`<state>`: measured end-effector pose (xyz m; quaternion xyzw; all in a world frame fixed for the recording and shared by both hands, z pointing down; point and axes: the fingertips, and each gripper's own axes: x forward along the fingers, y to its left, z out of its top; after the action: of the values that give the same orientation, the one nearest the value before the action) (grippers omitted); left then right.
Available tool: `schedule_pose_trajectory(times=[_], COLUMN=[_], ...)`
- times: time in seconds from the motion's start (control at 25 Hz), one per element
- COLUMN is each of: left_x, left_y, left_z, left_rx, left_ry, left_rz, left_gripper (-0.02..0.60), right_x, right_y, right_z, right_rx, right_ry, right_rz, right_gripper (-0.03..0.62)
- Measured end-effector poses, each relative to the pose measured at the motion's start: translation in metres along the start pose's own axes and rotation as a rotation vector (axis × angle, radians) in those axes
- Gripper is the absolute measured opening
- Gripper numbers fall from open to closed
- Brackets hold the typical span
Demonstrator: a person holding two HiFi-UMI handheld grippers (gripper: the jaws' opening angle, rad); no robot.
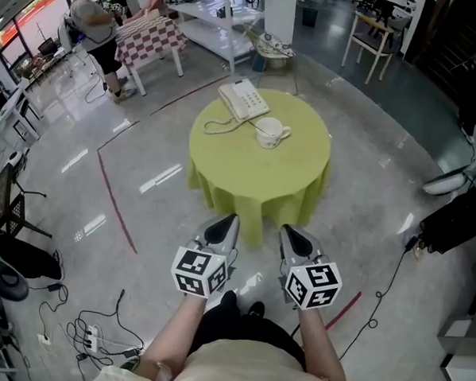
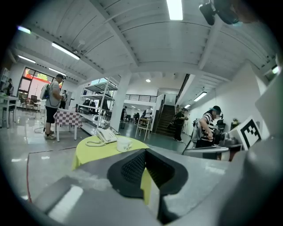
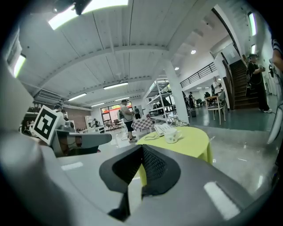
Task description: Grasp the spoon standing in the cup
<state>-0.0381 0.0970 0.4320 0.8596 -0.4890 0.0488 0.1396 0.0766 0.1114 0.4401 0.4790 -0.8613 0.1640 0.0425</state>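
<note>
Left gripper: the left gripper (image 1: 229, 220) has its jaws pressed together with nothing between them. It is held low in front of the person's body, nose aimed forward.
Right gripper: the right gripper (image 1: 291, 231) is just beside the left one, jaws likewise closed and empty, aimed the same way.
Why held so: both look like they are at a carrying or ready pose. The reach has not begun, and closed jaws suit moving in before opening at the target.
Cup: the cup (image 1: 270, 132) is straight ahead of both grippers and well apart from them, roughly on the line between the two noses. It is white and stands upright, its handle turned toward the right gripper's side.
Spoon: it should stand in the cup, but at this range it is too small to make out in any view.
Table: a round table (image 1: 254, 179) under a yellow-green cloth carries the cup toward its far half, beyond the grippers.
Telephone: a white telephone (image 1: 243, 99) lies just past the cup, on the left gripper's side, its cord curling near the cup.
Judgement: whichever gripper goes must open first, then close on the spoon above the rim.
</note>
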Motion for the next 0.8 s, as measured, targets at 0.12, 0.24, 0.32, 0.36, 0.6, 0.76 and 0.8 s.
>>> schedule_pose_trajectory(times=[0.12,0.24,0.32,0.36,0.6,0.76,0.8], left_x=[-0.002,-0.001,0.001,0.003,0.028,0.052,0.058], left_y=[-0.001,0.001,0.004,0.005,0.018,0.029,0.033], left_z=[0.002,0.003,0.002,0.002,0.003,0.003,0.003], left_rx=[-0.001,0.0,0.002,0.003,0.014,0.029,0.026], left_ry=[-0.014,-0.016,-0.012,-0.01,-0.001,0.008,0.01], left_rz=[0.015,0.029,0.034,0.035,0.026,-0.002,-0.006], left_gripper=[0.002,0.002,0.002,0.002,0.002,0.002,0.003], right_x=[-0.002,0.001,0.004,0.006,0.029,0.048,0.054], right_y=[-0.002,-0.004,-0.005,-0.006,-0.018,-0.03,-0.033], right_z=[-0.002,-0.002,-0.001,-0.001,0.002,0.001,0.003], right_rx=[0.003,0.01,0.01,0.011,0.015,0.018,0.019], right_ry=[0.004,0.005,0.006,0.006,0.009,0.028,0.031], right_rz=[0.015,0.018,0.018,0.016,0.007,-0.005,-0.013], right_gripper=[0.002,0.002,0.002,0.002,0.002,0.002,0.002])
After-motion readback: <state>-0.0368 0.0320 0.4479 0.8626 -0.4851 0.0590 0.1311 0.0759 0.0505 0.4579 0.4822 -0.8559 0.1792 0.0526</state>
